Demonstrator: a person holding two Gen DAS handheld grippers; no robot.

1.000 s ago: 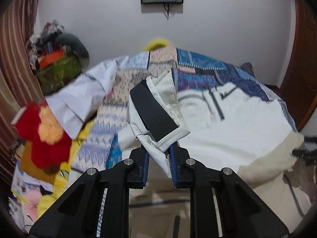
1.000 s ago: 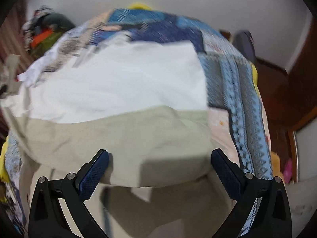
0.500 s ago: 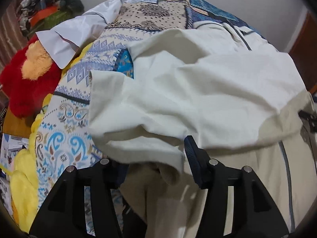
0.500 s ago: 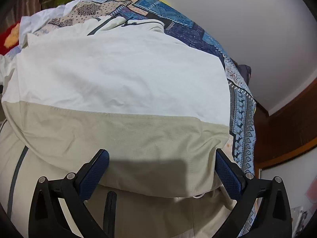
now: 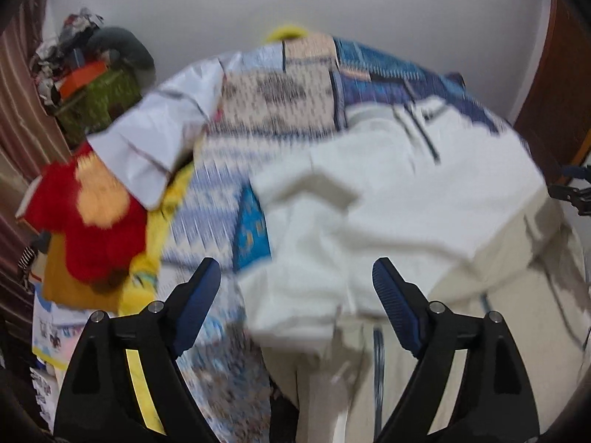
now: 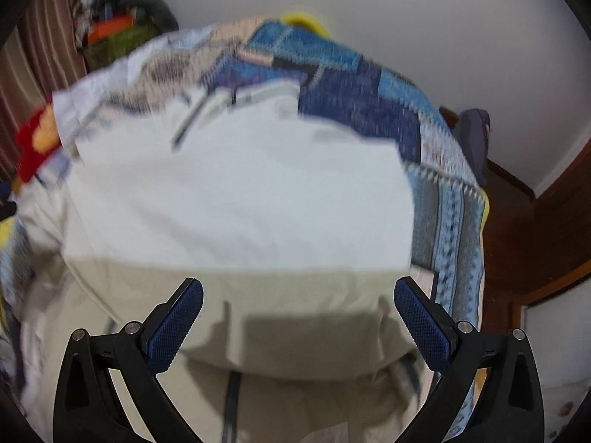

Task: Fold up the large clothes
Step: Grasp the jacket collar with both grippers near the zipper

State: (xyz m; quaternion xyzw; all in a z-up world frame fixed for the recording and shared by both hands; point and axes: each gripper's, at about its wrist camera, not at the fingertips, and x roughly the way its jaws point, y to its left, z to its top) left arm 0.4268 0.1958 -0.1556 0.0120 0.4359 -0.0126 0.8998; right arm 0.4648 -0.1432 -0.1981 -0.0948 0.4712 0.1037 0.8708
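matt cream cloth garment (image 5: 388,199); patterned woven bedspread (image 5: 280,99).

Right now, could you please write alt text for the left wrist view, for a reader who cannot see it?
Blurred fisheye view: the left gripper stands open, holding nothing, above a white and beige garment lying on a patchwork bedspread. A red and orange plush toy lies at the left, and a white shirt beside it.

Grippers: we counted two, left gripper (image 5: 295,284) and right gripper (image 6: 298,304).
Cream garment (image 5: 388,203): one.
White shirt (image 5: 162,133): one.
Patchwork bedspread (image 5: 280,103): one.
Red plush toy (image 5: 88,221): one.
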